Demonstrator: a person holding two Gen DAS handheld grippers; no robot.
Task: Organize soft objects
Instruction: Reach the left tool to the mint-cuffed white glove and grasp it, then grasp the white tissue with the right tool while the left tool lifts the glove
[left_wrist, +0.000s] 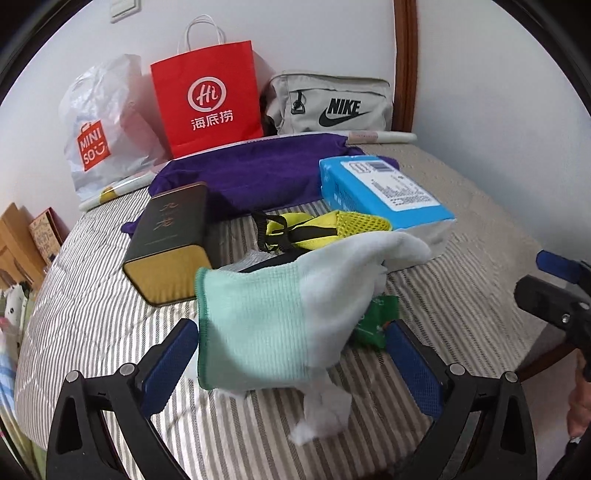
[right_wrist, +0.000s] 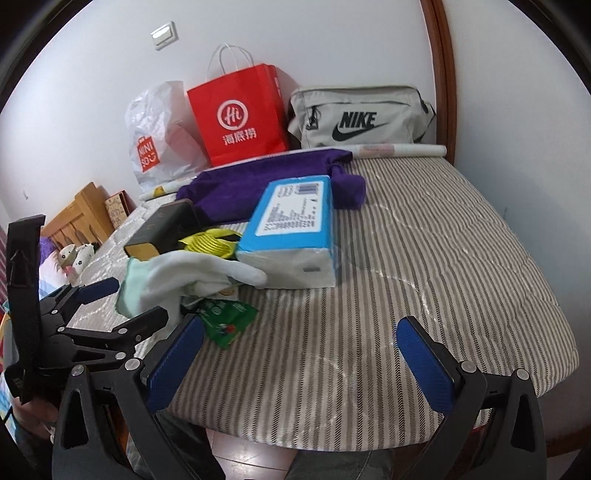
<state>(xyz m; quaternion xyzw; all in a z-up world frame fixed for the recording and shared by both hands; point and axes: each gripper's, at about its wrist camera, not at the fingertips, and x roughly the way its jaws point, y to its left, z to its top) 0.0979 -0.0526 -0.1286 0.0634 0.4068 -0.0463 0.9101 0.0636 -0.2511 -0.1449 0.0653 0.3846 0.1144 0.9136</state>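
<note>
on the striped mattress a cluttered pile crowds the white and mint glove: a dark tin box to its left, a yellow mesh pouch and blue tissue pack behind, a green packet under its right edge, purple cloth farther back. the glove's long axis runs left to right, mint cuff leftward, fingers toward the tissue pack. the left gripper is spread wide around the glove, not visibly pinching it; the right gripper gapes empty over bare mattress.

You see a mint-and-white glove, a purple cloth, a blue tissue pack, a red paper bag, and a grey-and-white striped bed; your jaws carry blue pads.
</note>
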